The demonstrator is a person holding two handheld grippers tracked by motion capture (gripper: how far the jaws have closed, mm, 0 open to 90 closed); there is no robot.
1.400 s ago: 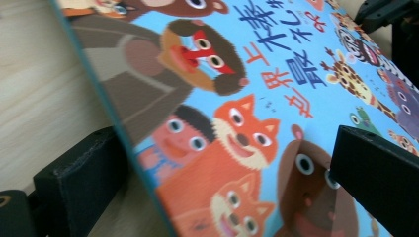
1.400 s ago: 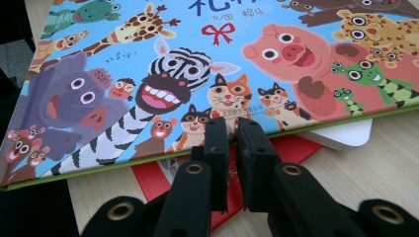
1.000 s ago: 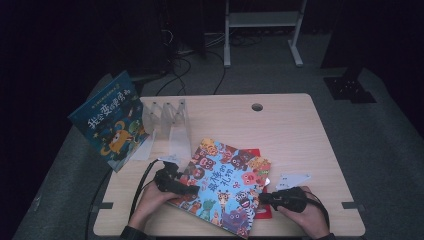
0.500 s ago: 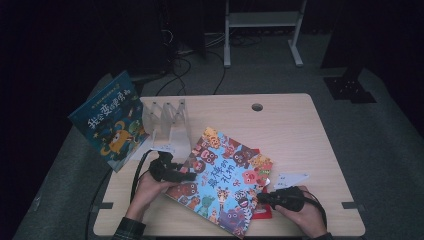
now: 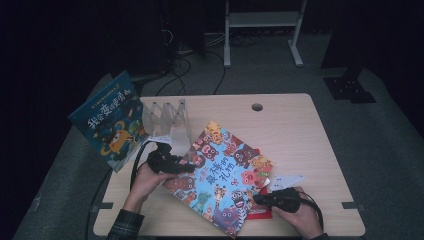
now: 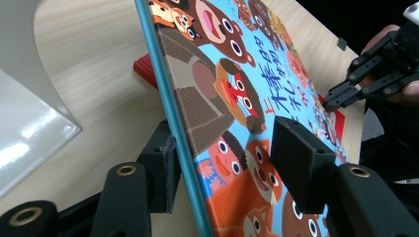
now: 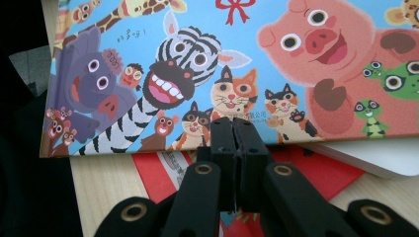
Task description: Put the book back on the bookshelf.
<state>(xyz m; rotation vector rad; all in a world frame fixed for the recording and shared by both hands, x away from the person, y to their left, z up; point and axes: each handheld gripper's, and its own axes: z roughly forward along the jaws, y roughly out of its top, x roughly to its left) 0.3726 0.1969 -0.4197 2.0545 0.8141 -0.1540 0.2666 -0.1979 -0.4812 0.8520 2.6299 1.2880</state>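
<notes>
lying across the near half of the wooden table (image 5: 300,130) is a colourful picture book (image 5: 225,175) crowded with cartoon animals, set at a slant with one corner hanging past the near edge. the left gripper (image 5: 186,167) has the book's left edge between its two black jaws, and those jaws have just been closing; in the left gripper view the teal spine (image 6: 173,123) runs up between the pads (image 6: 296,158), with one pad touching or almost touching the back of the book and the other standing a little off the cover, so they stand at a middling width with no firm pinch to be seen. that edge of the book is tilted up off the tabletop there. a red book (image 5: 260,212) lies under the colourful one, its corner showing at the near right and again in the left gripper view beyond the spine. the right gripper (image 5: 256,198) sits at the book's near right edge with its jaws pressed together; in the right gripper view the tips meet just at the lower border of the cover, over the red book, and whether they pinch the cover's edge cannot be told. a clear plastic book stand (image 5: 167,117) stands at the far left of the table, and a blue picture book (image 5: 107,117) leans beside it, overhanging the table's left side.
</notes>
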